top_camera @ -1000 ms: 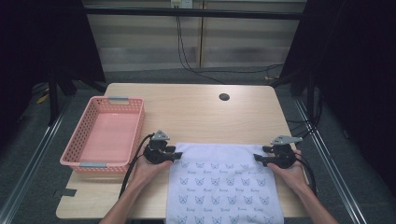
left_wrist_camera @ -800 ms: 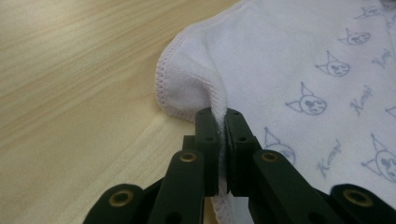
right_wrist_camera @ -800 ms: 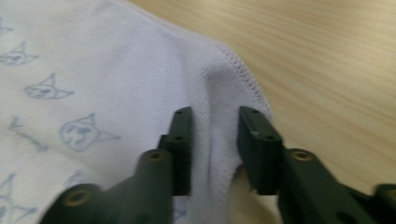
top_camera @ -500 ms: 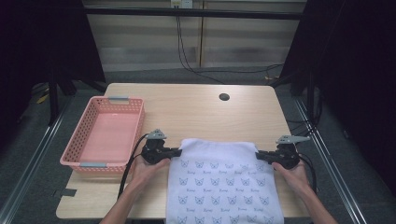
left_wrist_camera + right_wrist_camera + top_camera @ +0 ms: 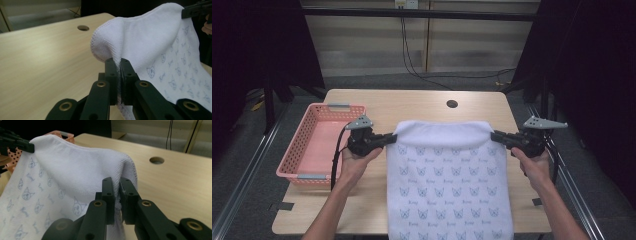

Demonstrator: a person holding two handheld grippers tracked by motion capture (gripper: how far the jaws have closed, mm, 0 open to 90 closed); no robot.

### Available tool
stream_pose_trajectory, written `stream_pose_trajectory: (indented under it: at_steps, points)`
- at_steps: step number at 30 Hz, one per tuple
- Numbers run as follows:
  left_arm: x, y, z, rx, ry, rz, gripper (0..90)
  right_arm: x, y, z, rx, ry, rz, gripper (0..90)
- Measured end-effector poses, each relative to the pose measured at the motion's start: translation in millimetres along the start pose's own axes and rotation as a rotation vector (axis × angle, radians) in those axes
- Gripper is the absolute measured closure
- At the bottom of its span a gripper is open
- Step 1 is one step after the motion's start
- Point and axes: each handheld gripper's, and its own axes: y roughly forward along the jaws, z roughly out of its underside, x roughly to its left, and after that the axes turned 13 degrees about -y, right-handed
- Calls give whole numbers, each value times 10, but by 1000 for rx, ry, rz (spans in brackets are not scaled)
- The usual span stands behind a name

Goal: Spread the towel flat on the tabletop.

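Observation:
A white towel (image 5: pixel 447 175) printed with small blue cat faces hangs stretched between my two grippers, its top edge lifted off the table and its lower part draped over the front edge. My left gripper (image 5: pixel 393 136) is shut on the towel's top left corner; in the left gripper view its jaws (image 5: pixel 119 62) pinch the white hem (image 5: pixel 105 47). My right gripper (image 5: pixel 494 135) has just closed its jaws and pinches the top right corner (image 5: pixel 127 167), as seen at the right gripper (image 5: pixel 117 182). A hand holds each gripper.
A pink plastic basket (image 5: pixel 287 165) stands on the table's left part, close to my left hand. The wooden table (image 5: pixel 422 102) has a round cable hole (image 5: pixel 452 104) at the back. Black frame posts and dark curtains flank both sides.
Both grippers pinched the towel's far corners, moved apart and rose. The towel's far edge came up off the table and now hangs taut between them.

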Motion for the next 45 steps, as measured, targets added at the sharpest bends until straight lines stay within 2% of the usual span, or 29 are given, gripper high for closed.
stream_pose_trajectory:
  at_steps: [7,11,15,23,26,29,31,32,33,34,36,40,45]
  points:
    - [81,3,-326,-33,12,-38,865,-168,163,-357,-24,-22,35,831]
    - [181,32,-450,-46,-14,-39,865,-332,259,-514,-35,-23,55,831]
    - [220,75,-561,-45,-7,-57,865,-451,357,-659,-30,-35,67,831]
    - [333,195,-876,-67,-15,-80,865,-677,515,-818,-28,-14,98,831]
    - [396,281,-949,-86,-43,-62,865,-757,564,-863,-40,2,110,830]
    - [481,447,-855,-28,-50,-102,852,-855,665,-754,-4,29,112,823]
    - [548,538,-746,-11,-85,-108,794,-902,725,-632,30,44,118,797]
    - [571,577,-693,-3,-101,-111,738,-922,760,-554,52,49,125,748]
    - [586,609,-646,16,-99,-123,700,-935,789,-477,75,54,148,666]
    - [591,636,-603,31,-100,-131,669,-946,808,-405,93,63,162,640]
    - [576,650,-536,45,-101,-126,633,-948,807,-288,101,79,153,610]
    - [430,608,-417,73,-65,-93,626,-784,700,-157,102,46,121,592]
    - [226,513,-144,123,-11,-44,687,-392,475,82,115,9,62,579]
